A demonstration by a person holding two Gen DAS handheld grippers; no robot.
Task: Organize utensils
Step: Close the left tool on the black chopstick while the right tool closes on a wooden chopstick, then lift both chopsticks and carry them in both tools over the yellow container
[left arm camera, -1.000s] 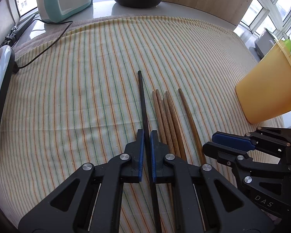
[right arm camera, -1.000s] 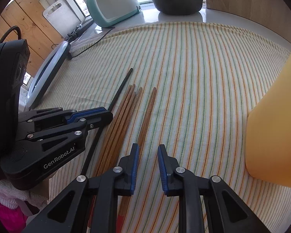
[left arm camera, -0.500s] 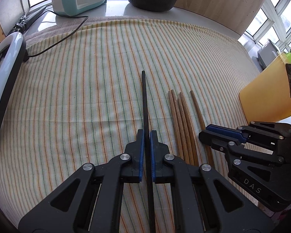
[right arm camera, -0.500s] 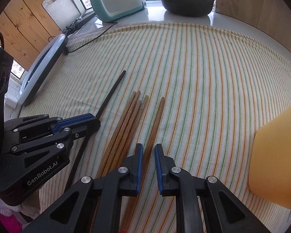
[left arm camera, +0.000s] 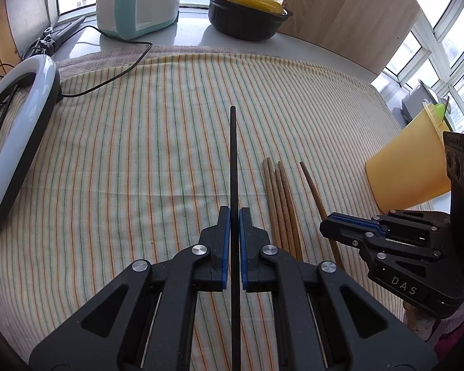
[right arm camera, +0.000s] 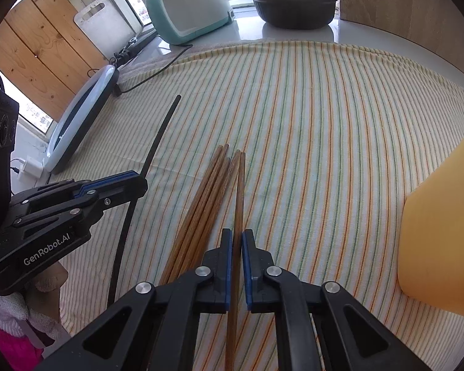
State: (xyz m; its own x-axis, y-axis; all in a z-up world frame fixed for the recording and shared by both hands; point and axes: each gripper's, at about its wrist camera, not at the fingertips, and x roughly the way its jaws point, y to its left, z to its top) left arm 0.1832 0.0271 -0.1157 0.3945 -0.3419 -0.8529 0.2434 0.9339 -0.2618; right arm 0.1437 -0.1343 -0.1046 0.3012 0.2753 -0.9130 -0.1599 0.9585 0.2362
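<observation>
Chopsticks are the matter here, and the bundle of four brown chopsticks (left arm camera: pixel 282 207) lying side by side on the striped cloth (left arm camera: pixel 139 154) serves as the landmark. Left of that bundle, the left gripper (left arm camera: pixel 234 213) has its jaws pressed together on a black chopstick (left arm camera: pixel 233 154), which runs straight out ahead between the blue pads (left arm camera: pixel 225 241); whether the stick is lifted off the cloth cannot be told. Right of the bundle, the right gripper (right arm camera: pixel 237 235) has its jaws clamped on a single brown chopstick (right arm camera: pixel 240 191), whose far tip ends just beside the bundle's tips in the right wrist view. Further right of the bundle, well apart from it, a yellow cup (left arm camera: pixel 408 170) leans tilted at the cloth's edge. Beyond the bundle, past the far edge of the cloth, a black pot with a yellow lid (left arm camera: pixel 247 15) and a teal and white appliance (left arm camera: pixel 136 0) stand on the counter. Far to the bundle's left, a white ring light (left arm camera: pixel 12 142) lies on the cloth's edge, its black cable (left arm camera: pixel 114 74) trailing over the cloth.
</observation>
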